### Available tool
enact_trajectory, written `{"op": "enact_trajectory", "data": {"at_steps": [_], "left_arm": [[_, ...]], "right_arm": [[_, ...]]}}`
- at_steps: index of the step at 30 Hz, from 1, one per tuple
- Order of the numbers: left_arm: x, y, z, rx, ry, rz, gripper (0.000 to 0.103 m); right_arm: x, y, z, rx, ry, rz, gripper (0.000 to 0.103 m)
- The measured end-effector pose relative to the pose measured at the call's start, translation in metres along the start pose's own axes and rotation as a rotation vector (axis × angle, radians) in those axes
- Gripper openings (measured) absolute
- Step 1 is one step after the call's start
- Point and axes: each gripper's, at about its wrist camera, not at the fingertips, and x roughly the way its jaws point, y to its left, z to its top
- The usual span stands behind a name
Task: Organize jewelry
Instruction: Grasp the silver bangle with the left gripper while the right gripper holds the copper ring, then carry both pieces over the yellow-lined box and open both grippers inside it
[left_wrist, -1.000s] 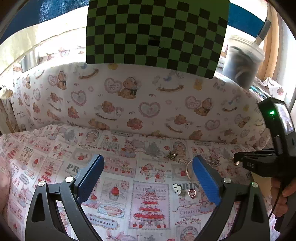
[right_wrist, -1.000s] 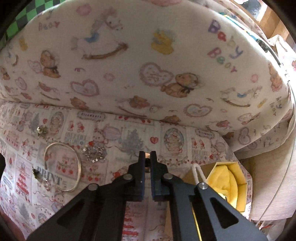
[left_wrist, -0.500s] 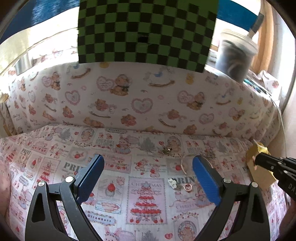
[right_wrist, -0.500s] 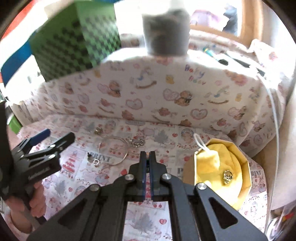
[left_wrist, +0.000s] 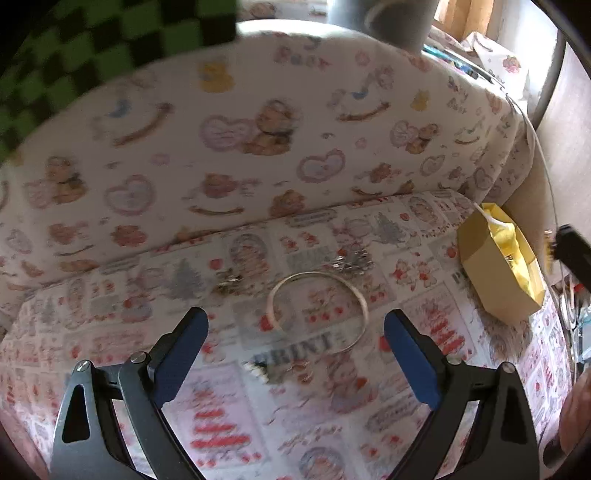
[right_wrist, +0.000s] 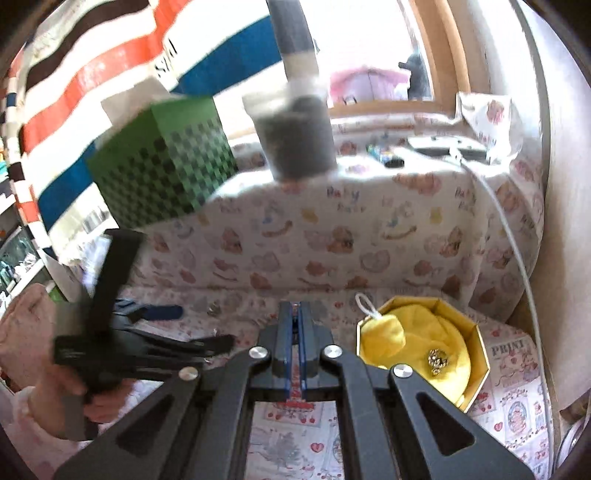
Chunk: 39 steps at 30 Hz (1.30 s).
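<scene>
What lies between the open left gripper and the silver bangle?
In the left wrist view, between the left gripper and the bangle lie small blurred jewelry pieces on printed cloth.

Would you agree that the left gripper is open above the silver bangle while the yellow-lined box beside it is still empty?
Not quite: the yellow-lined box already holds a small gold piece, as the right wrist view shows. The left gripper is indeed open above the silver bangle.

Right tool (right_wrist: 294, 314) closed, yellow-lined box (right_wrist: 476, 328) beside it, gold trinket (right_wrist: 437, 359) inside
</scene>
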Motion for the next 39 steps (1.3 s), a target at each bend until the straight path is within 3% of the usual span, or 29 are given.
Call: {"op": "enact_trajectory", "data": {"at_steps": [4, 9, 14, 16, 20, 33, 39], "left_arm": [[0.014, -0.005, 0.005, -0.032, 0.031, -0.048, 0.094], [0.032, -0.018, 0.014, -0.024, 0.045, 0.054, 0.087], [0.038, -0.029, 0.018, -0.012, 0.058, 0.08, 0.073], [0.035, -0.03, 0.016, -0.039, 0.055, 0.07, 0.066], [0.029, -0.024, 0.012, -0.108, 0.051, 0.008, 0.066], [-0.064, -0.023, -0.021, -0.141, -0.126, -0.037, 0.065], [-0.097, -0.006, -0.029, -0.157, -0.226, -0.006, 0.065]], "right_arm": [[-0.003, -0.008, 0.004, 0.044, 0.0, 0.021, 0.002], [-0.006, -0.017, 0.005, 0.065, -0.022, -0.015, 0.002], [-0.008, -0.028, 0.006, 0.093, -0.034, -0.043, 0.002], [-0.008, -0.032, 0.006, 0.105, -0.032, -0.043, 0.002], [-0.011, -0.035, 0.008, 0.107, -0.047, -0.062, 0.002], [-0.031, -0.059, 0.016, 0.198, -0.089, -0.015, 0.002], [-0.015, -0.079, 0.014, 0.275, -0.024, -0.006, 0.002]]}}
